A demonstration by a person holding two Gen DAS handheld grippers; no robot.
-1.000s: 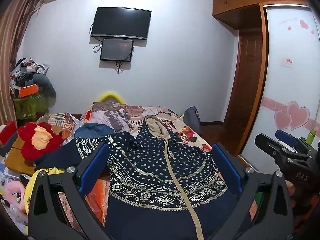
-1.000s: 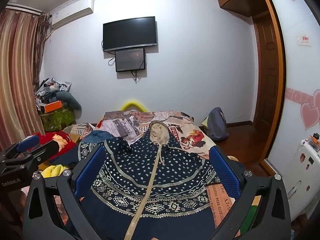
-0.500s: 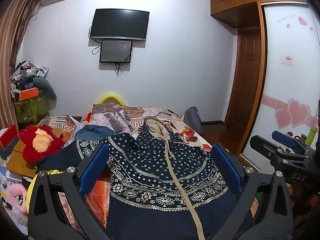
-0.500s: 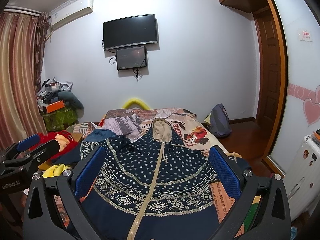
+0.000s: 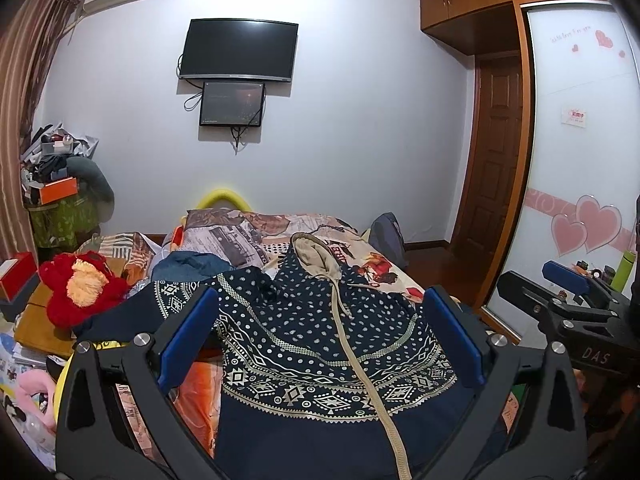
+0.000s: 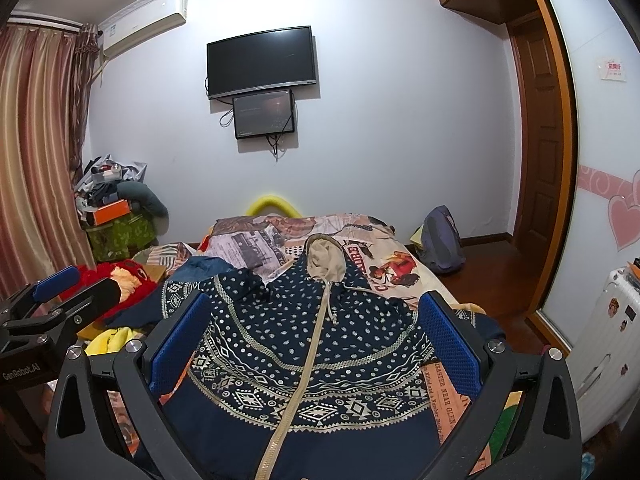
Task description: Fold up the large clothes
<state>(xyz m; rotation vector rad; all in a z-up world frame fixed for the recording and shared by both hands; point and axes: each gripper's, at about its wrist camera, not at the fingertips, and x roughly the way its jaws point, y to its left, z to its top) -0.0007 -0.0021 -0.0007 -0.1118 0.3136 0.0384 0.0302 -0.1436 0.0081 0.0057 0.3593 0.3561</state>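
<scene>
Navy patterned hooded jacket [image 5: 320, 344], spread front-up on a bed [image 5: 384, 268], hood toward the far wall.

Left to right: red plush toy [image 5: 80, 288] beside the bed; left gripper [image 5: 320, 340], jaws wide apart, holding nothing, above the jacket; right gripper [image 6: 312, 344], likewise spread and empty; backpack [image 6: 442, 244] on the floor.

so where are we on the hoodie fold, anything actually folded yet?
Done: the navy patterned hoodie lies spread face up on the bed, zipped, hood away from the cameras. No fold is visible. In hand: nothing; the left hand-held gripper and right hand-held gripper are both open above it, holding no cloth. Left: sleeves in, body folded, so essentially the whole job.
</scene>
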